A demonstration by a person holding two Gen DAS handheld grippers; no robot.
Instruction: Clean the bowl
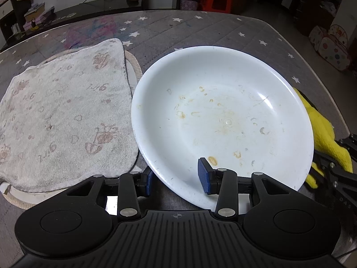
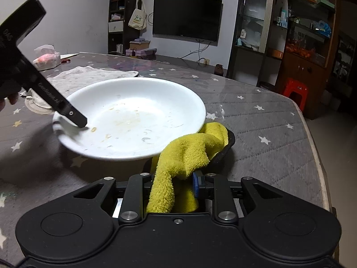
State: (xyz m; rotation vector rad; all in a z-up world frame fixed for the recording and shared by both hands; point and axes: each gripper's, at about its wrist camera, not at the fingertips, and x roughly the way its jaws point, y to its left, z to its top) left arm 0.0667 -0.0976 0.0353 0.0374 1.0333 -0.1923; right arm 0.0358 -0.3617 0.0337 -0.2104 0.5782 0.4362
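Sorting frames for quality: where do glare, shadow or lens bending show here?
Left wrist view: glare streaks the bowl at its right inner wall, and the table edge bows. Right wrist view: a soft shadow lies left of the bowl, and the yellow cloth is sharp.

My left hand-held gripper (image 1: 178,177) and right hand-held gripper (image 2: 174,182) are matte black, with ribbed bodies, round side discs, silver pivot screws and blue textured pads (image 1: 204,176).

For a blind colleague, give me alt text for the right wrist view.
The right gripper clamps a fluffy yellow cloth beside a stained white shallow bowl, whose near rim the left gripper holds, on a grey star-patterned tabletop.
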